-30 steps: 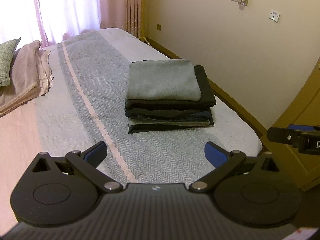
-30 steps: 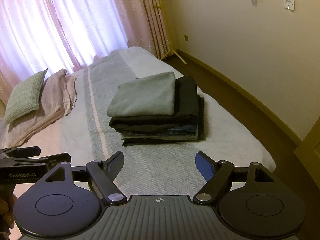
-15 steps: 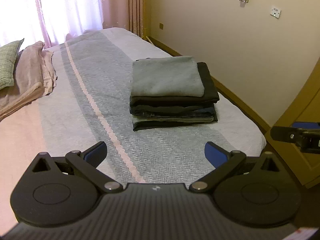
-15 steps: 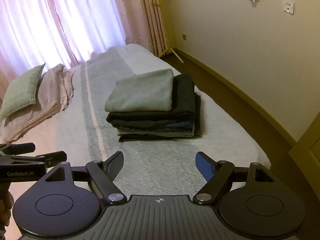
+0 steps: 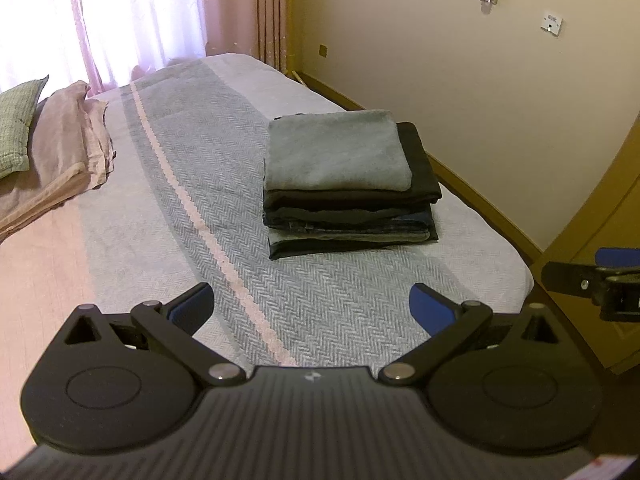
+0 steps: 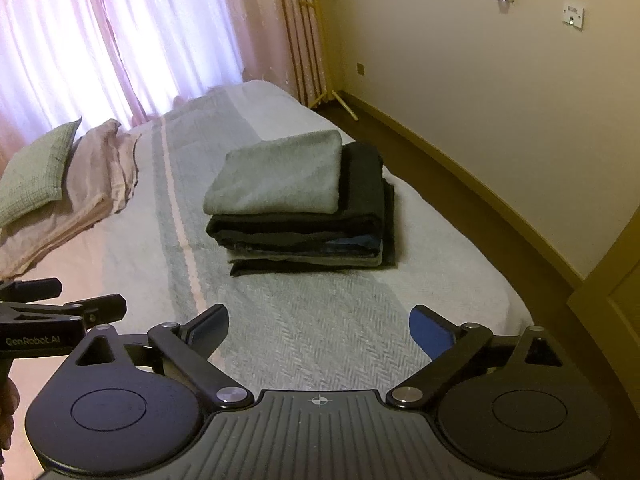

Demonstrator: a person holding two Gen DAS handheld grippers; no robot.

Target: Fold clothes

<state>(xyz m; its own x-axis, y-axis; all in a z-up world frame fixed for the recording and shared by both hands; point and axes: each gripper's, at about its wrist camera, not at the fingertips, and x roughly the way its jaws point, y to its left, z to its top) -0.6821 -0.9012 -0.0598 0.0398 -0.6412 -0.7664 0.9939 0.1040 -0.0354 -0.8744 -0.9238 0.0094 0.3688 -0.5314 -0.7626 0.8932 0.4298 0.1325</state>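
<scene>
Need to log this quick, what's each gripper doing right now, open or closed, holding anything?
Left gripper: open, holding nothing.
Right gripper: open, holding nothing.

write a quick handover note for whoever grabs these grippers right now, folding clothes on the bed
Left gripper: open, empty, above the near end of the bed.
Right gripper: open, empty, beside it at about the same height.
Stack of folded clothes: on the bed's right half, ahead of both grippers; grey piece on top, dark pieces under it.
Done: everything in the stack is folded.
Left: no loose garment is in view on the bed. The pinkish bedding and green pillow at the far left look like bed linen; look outside these views for more clothes.
</scene>
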